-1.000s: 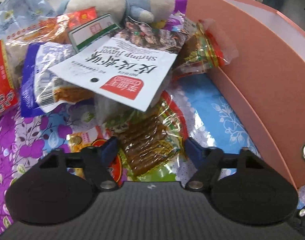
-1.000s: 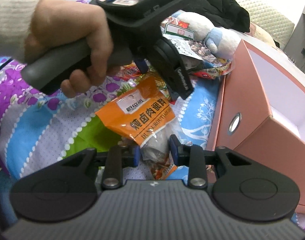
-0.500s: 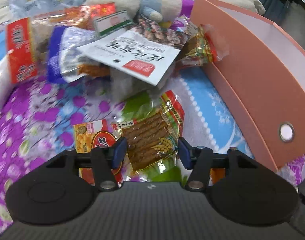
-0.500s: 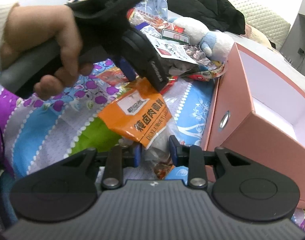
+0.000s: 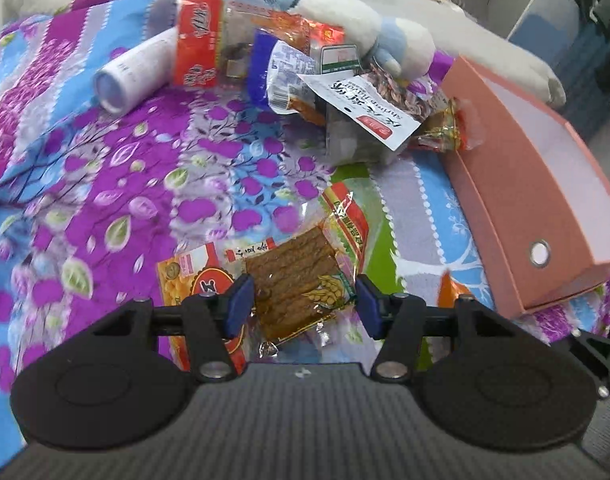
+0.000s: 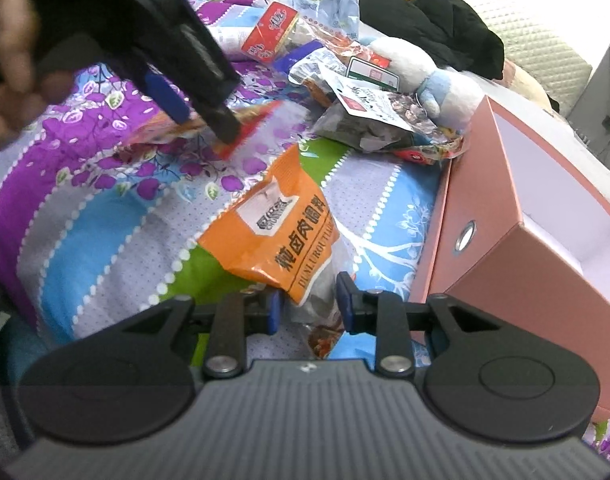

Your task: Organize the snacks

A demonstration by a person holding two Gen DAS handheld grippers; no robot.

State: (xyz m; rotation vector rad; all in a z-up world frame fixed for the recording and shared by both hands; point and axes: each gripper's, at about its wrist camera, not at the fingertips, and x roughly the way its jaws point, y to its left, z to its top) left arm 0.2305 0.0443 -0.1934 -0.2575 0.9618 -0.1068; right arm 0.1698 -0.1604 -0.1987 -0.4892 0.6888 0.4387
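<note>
Early stage, judging by the layout.

- Spread across the bed's purple-and-blue floral quilt [image 5: 105, 200]: every snack in view. None seen inside a container.
- At the quilt's right edge: open pink cardboard box [image 5: 545, 200], white inside. Showing bare walls and floor only; far corner hidden, so can't rule out something tucked there. Presumably the destination.
- Stacked behind, touching the box's far end: unsorted heap beside a white-and-blue plush toy [image 5: 385, 28]. Includes a white shrimp-flavour packet [image 5: 365, 108], a blue-and-white packet [image 5: 281, 64], a clear packet with a red label [image 5: 201, 40], and a white tube [image 5: 133, 76] lying just beside the heap.
- Lying near the box front: orange foil packet with a clear lower end [image 6: 277, 232]. Right gripper [image 6: 309, 306] fingers narrowly apart and seemingly pinching that clear end; packet resting on the quilt, not lifted.
- In the left gripper [image 5: 303, 300]: clear packet of brown strips [image 5: 297, 276], fingers clamped on its two side edges, apparently raised off the quilt, away from the heap and left of the box.
- Under or behind the left finger: yellow-and-red flat packet [image 5: 193, 280]; can't tell whether caught in the grip too.

Done: at best two packets gripped. Left: boxing both, then the whole heap.
</note>
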